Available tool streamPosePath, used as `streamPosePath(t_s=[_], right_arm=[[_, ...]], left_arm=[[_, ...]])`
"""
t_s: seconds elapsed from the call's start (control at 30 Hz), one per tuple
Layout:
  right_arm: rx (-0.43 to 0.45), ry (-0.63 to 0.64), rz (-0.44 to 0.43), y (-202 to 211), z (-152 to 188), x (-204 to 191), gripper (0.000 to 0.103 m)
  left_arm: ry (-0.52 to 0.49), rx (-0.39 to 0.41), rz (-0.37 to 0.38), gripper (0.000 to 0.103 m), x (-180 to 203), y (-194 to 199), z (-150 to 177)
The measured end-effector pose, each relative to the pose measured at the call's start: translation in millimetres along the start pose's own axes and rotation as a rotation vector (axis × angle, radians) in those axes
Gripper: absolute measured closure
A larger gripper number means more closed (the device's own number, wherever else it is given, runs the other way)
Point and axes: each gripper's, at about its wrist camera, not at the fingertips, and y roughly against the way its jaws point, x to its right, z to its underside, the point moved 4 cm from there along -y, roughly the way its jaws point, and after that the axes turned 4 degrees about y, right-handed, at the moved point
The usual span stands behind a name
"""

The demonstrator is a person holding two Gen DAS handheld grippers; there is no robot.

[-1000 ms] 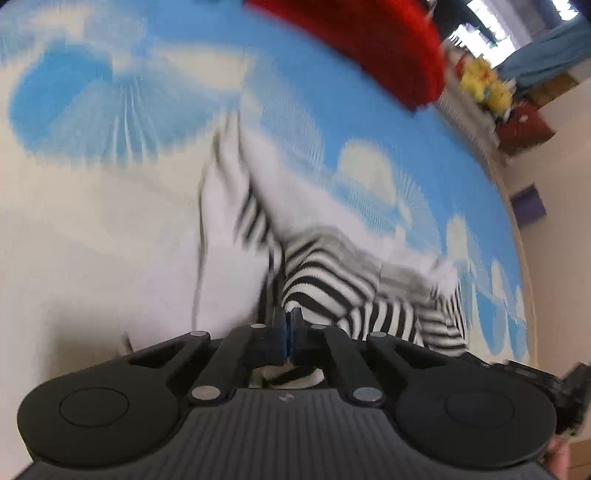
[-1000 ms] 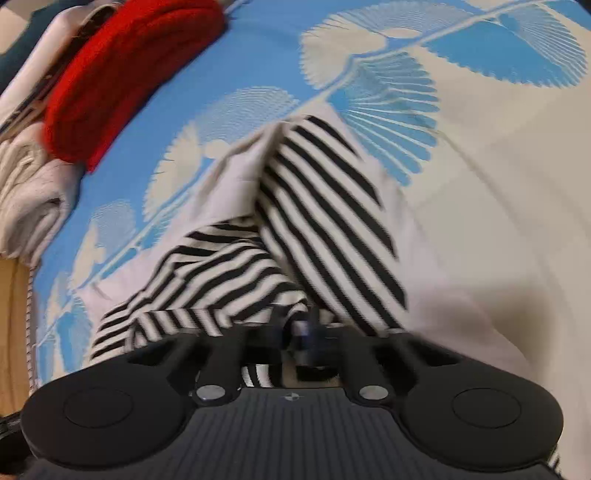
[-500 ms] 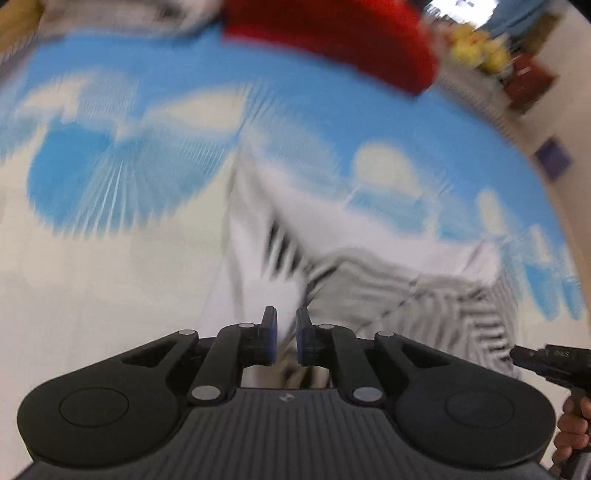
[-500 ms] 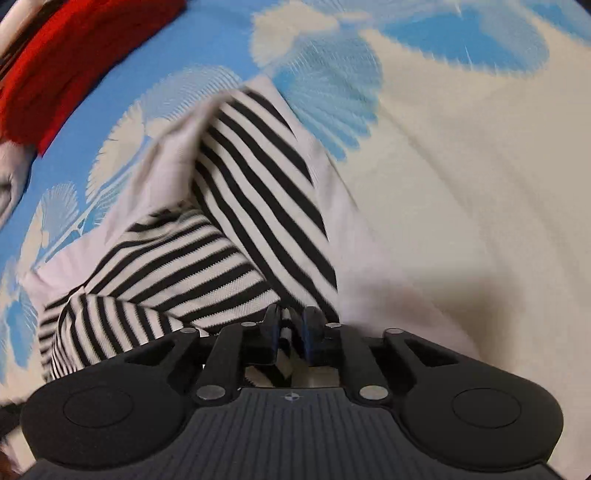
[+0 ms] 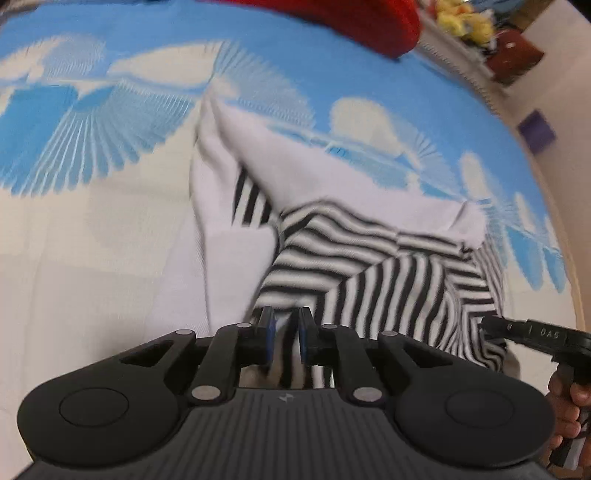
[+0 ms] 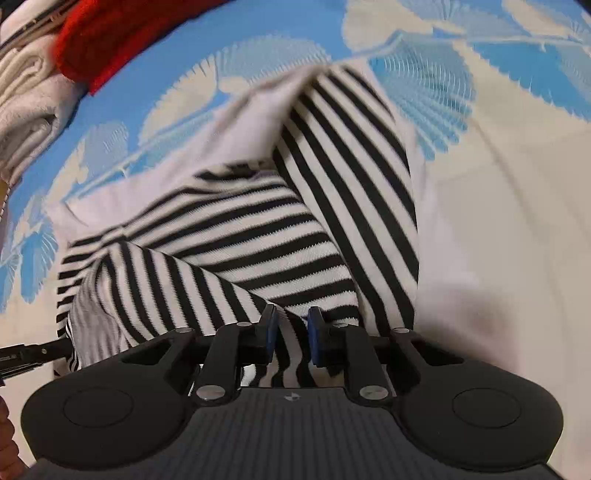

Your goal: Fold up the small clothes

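Observation:
A small black-and-white striped garment with white panels [image 5: 369, 258] lies partly folded on a blue and cream patterned cloth [image 5: 92, 240]. It also shows in the right wrist view [image 6: 266, 229]. My left gripper [image 5: 283, 334] is open a little, its jaws apart over the garment's near edge, holding nothing. My right gripper [image 6: 290, 334] is also open a little, over the striped near edge. The right gripper's body [image 5: 535, 336] shows at the right of the left wrist view.
A red folded cloth [image 5: 351, 18] lies at the far edge, also in the right wrist view [image 6: 122, 40]. Folded white towels [image 6: 26, 103] sit beside it. Yellow toys [image 5: 465, 22] and a dark red box [image 5: 513, 51] stand beyond the cloth.
Both grippers were shut on the garment's near edge a second ago. Both have opened and let it go, and the garment now lies flatter on the cloth.

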Motion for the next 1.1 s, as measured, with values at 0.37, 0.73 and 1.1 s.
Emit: streamPosePath(t_s=[0.37,0.73,1.1], right_arm=[[0.143,-0.053,0.030,61.9,-14.8,9.1,0.079],[0.392,-0.012,-0.035,219.7,65.8,36.1,0.068],[0.141,-0.141,0.086,165.2,190.6,96.5,0.064]], left_arm=[[0.055,0.056,0.022,0.082,-1.2,70.8,-1.5],[-0.094,0.193,0.036,0.078,11.5,199.6,133.2],[0.142,0.102,-0.088,0.035,-62.6,122.1,251.6]])
